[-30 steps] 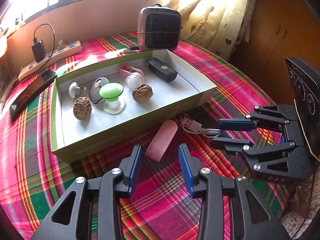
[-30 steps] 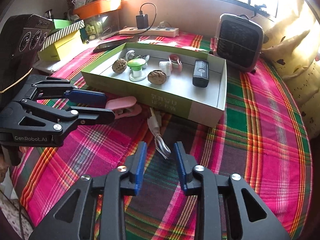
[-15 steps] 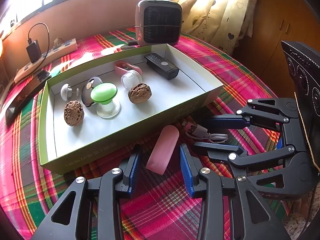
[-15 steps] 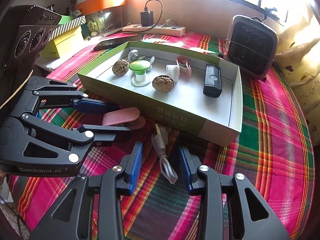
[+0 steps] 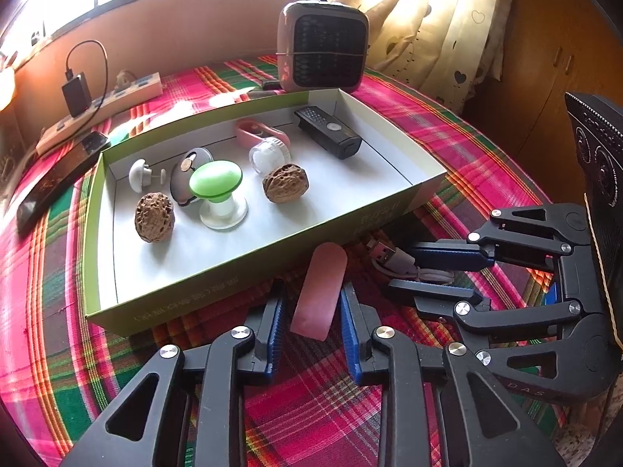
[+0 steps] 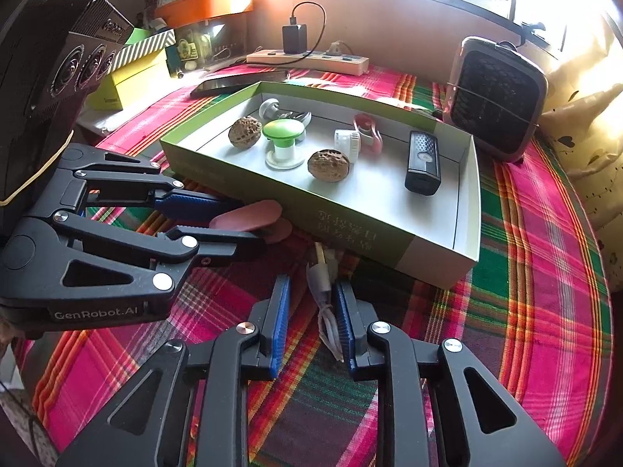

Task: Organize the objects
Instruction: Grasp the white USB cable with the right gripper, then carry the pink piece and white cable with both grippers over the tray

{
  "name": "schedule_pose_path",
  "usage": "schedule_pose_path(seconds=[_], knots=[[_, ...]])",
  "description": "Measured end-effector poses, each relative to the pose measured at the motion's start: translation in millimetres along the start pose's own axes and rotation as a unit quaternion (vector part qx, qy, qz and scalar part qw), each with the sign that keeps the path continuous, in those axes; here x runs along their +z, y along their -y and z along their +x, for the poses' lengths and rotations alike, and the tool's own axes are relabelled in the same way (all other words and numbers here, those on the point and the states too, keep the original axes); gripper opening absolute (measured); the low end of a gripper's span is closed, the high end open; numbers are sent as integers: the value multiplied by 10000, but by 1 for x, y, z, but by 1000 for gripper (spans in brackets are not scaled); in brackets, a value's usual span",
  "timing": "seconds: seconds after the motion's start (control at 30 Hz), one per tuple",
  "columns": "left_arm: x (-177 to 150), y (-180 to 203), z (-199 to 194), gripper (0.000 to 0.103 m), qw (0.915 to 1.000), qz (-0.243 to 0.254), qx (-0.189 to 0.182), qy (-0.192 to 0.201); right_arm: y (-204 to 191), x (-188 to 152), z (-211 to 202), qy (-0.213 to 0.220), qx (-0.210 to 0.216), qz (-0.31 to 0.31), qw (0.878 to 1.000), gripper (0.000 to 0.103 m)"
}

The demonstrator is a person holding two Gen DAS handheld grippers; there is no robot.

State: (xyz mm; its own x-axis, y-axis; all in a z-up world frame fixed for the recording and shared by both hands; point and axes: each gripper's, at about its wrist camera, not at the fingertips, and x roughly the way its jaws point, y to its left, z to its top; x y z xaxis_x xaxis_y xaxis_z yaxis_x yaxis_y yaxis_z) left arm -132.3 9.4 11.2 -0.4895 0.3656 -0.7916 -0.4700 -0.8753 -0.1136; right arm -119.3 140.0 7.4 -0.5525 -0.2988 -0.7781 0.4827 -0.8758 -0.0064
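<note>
Straddling the pink clip [image 5: 320, 290], the left gripper [image 5: 313, 325] sits low over the plaid cloth [image 5: 311, 408] with its jaws apart, a blue pad on either side of the clip's near end and a gap showing on both sides. Beside it, the right gripper [image 6: 309, 321] likewise has its jaws apart around the white cable [image 6: 325, 299]; the cable lies bundled on the cloth, its USB plug [image 5: 383, 251] pointing toward the box [image 5: 249, 272], and whether the right-hand pad touches it cannot be told. Clip and cable lie just outside the box's near wall, close to each other. Farther on, inside the box, rest two walnuts [image 5: 154, 216] [image 5: 285, 183], a green knob [image 5: 216, 179] on a clear base, a white cap [image 5: 268, 154], a pink carabiner [image 5: 255, 129] and a black remote [image 5: 328, 131]. Beyond the box stand a heater [image 5: 322, 46], a power strip [image 5: 101, 111] with a black charger [image 5: 76, 93] plugged in, and a phone [image 5: 58, 179] lying flat.
</note>
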Motion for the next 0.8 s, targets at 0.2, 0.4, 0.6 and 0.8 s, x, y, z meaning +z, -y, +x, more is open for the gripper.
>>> schedule_pose_path(seconds=[0.2, 0.4, 0.6, 0.8], knots=[[-2, 0, -1, 21, 10000, -11, 0, 25, -1, -1, 0, -4, -36, 4, 10000, 12], [-2, 0, -1, 21, 10000, -2, 3, 32, -1, -1, 0, -5, -36, 7, 10000, 12], [-4, 2, -4, 16, 10000, 24, -33, 9, -1, -3, -2, -6, 7, 68, 10000, 12], [-5, 4, -5, 16, 10000, 27, -6, 14, 1, -4, -4, 15, 38, 196, 9998, 12]])
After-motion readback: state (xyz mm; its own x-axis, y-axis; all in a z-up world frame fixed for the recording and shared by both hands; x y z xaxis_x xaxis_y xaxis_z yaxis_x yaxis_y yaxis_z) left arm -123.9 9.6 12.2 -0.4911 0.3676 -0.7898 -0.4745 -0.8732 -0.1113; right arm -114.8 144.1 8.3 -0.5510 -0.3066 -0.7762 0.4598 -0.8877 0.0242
